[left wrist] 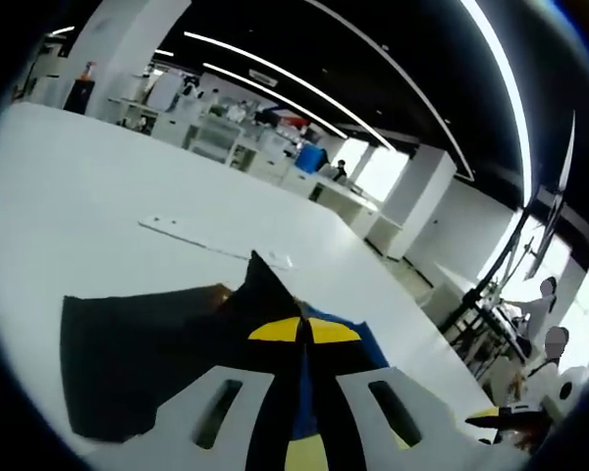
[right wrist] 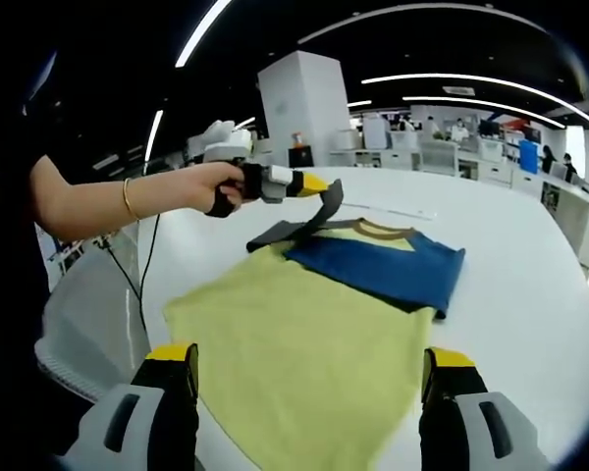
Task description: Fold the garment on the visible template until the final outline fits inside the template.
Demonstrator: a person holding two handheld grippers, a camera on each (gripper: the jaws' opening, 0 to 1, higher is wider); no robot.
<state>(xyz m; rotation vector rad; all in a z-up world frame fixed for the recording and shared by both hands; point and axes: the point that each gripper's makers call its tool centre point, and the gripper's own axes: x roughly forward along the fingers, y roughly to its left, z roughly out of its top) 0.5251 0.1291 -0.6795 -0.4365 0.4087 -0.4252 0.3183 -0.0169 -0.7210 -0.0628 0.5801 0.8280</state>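
Yellow cotton makes the body of the short-sleeved T-shirt [right wrist: 304, 353], which lies flat on the round white table [right wrist: 530, 285]; in the right gripper view it fills the middle, with its blue folded part [right wrist: 388, 267] at about one o'clock from the centre. At eleven o'clock we see the left gripper [right wrist: 314, 184], held by a person's hand [right wrist: 224, 186], with its jaws closed on the dark grey sleeve [right wrist: 319, 211] and lifting it above the shirt. In the left gripper view the same dark sleeve [left wrist: 147, 353] hangs between the closed yellow-tipped jaws at six o'clock. The right gripper [right wrist: 309, 378] has its jaws wide apart and holds nothing, above the near hem.
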